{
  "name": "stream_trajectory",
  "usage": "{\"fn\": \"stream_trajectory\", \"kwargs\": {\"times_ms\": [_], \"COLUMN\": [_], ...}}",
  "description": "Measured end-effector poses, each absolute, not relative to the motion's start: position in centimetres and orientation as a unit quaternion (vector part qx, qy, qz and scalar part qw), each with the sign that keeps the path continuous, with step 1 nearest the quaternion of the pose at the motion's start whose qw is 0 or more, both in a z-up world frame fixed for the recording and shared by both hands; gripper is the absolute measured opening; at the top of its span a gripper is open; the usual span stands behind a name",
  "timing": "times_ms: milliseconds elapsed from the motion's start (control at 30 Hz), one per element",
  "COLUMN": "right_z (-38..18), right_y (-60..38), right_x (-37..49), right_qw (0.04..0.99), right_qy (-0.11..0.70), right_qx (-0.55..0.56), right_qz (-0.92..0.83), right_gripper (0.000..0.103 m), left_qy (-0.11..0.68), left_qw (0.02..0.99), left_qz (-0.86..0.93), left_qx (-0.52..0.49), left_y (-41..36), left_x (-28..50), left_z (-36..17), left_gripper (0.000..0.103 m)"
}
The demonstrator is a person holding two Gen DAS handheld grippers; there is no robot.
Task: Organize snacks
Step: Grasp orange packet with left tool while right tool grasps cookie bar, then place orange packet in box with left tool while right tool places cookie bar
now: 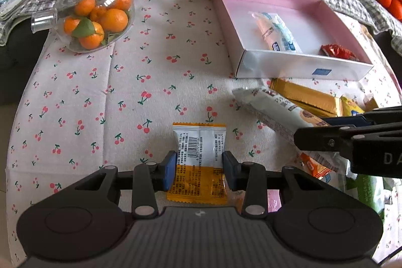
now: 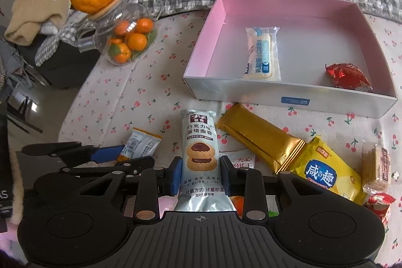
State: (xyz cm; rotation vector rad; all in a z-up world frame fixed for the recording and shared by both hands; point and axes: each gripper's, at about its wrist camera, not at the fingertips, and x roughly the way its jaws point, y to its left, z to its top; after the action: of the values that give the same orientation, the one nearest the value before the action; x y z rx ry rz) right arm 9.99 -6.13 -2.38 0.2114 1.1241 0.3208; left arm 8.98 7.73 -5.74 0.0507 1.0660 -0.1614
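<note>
Two snacks gripped at once: left tool (image 1: 198,168) has its blue pads pinched narrow on the orange-and-white packet (image 1: 198,157), which lies flat on the cherry-print counter (image 1: 105,92) right between the fingers; right tool (image 2: 200,173) is closed nearly as far as it goes on the pale cookie pack (image 2: 199,155), pads squeezing its middle, top end pointing ahead toward the box. Pink box (image 2: 201,62) sits ahead of both tools, slightly right of the left one, already holding a white-blue bar (image 2: 262,54) and a red wrapper (image 2: 348,77). Gold pack (image 2: 261,140) and yellow pack (image 2: 324,170) lie just right of the right tool, between it and the box wall. To do it well, I'd judge: lift straight up first so the wrappers don't drag on neighbours, clear the near wall, and drop into bare floor space. Soft film can slip, so keep the squeeze steady. Glass pot of oranges (image 1: 95,16) far ahead-left, out of the way.
</note>
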Motion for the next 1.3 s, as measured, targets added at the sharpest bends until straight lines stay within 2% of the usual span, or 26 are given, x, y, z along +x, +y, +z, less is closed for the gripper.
{"fn": "stream_trajectory", "kwargs": {"times_ms": [333,767,1300], "right_z": [-0.9,1.9,0.5], "right_y": [-7.9,-15.4,-20.8], "right_x": [9.5,10.0,12.6], "right_qw": [0.826,0.853,0.860], "right_qy": [0.520,0.457,0.411], "right_qx": [0.151,0.240,0.302], "right_qz": [0.155,0.085,0.023], "right_gripper": [0.031,0.031,0.031], "left_qy": [0.490,0.447,0.439], "left_qw": [0.868,0.889,0.893], "left_qz": [-0.078,-0.078,-0.089], "left_qx": [-0.001,-0.055,-0.051], "left_y": [7.9,7.2,2.0], "left_x": [8.9,9.1,14.2], "left_z": [-4.4,-1.3,-0.6], "left_gripper": [0.036,0.036,0.036]}}
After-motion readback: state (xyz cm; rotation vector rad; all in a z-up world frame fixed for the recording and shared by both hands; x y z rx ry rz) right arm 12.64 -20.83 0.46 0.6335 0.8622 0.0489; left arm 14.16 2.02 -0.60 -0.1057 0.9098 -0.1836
